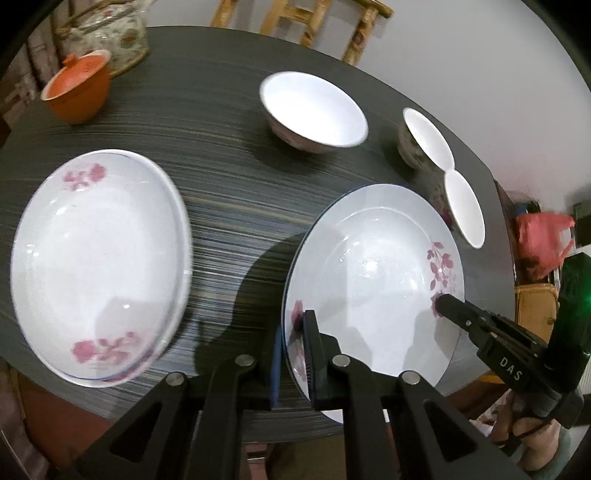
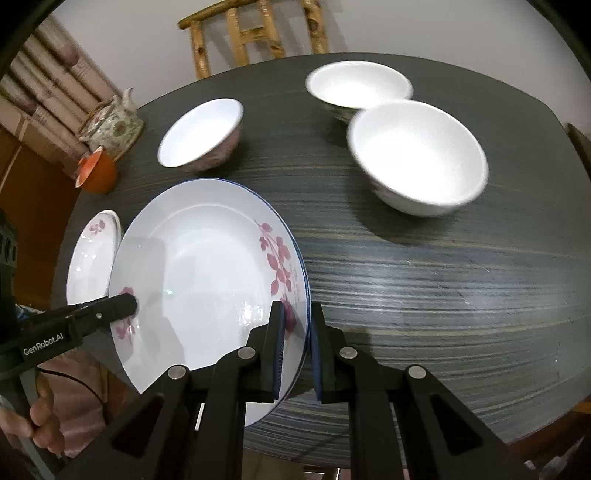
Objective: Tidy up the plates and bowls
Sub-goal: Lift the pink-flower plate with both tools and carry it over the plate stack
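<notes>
A white flowered plate (image 1: 373, 266) is held tilted above the dark table (image 1: 229, 206), casting a shadow. My left gripper (image 1: 293, 354) is shut on its left rim. My right gripper (image 2: 297, 343) is shut on its right rim (image 2: 207, 273); it shows in the left wrist view (image 1: 454, 310). A second flowered plate (image 1: 96, 266) lies on the table at the left, also in the right wrist view (image 2: 92, 254). Three white bowls stand behind: one mid-table (image 1: 314, 110), two at the right (image 1: 424, 136), (image 1: 461, 206). In the right wrist view they are (image 2: 201, 134), (image 2: 358, 86), (image 2: 417, 155).
An orange lidded cup (image 1: 77, 92) and a flowered teapot (image 1: 110, 37) stand at the far left corner. A wooden chair (image 2: 255, 33) is behind the table. A red bag (image 1: 539, 240) lies beyond the table's right edge.
</notes>
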A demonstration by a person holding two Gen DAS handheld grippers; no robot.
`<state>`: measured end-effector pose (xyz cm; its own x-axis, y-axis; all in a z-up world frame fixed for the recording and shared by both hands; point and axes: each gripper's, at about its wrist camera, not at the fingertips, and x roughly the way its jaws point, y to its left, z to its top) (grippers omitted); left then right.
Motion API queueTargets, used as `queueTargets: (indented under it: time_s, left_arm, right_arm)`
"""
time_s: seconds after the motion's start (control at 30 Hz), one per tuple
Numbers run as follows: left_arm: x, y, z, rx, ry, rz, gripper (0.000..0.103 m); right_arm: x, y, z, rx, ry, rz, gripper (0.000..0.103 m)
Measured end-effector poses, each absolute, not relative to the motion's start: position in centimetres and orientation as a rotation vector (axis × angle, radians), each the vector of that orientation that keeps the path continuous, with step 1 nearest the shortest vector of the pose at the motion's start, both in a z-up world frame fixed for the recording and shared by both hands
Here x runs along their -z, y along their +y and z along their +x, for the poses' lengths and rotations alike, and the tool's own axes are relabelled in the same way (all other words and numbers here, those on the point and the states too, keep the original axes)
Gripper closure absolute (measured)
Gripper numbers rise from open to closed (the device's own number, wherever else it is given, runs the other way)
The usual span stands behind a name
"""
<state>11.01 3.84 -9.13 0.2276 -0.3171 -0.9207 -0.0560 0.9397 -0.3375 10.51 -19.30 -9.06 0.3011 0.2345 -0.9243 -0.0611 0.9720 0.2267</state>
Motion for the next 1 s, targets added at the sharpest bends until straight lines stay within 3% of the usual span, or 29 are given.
queueTargets:
  time_s: [1.0]
  left_arm:
    - [8.4, 22.9, 10.6, -0.069, 1.295, -0.427, 0.091]
  right_arm:
    - [8.2, 0.0, 15.0, -0.430, 1.276, 0.069, 0.091]
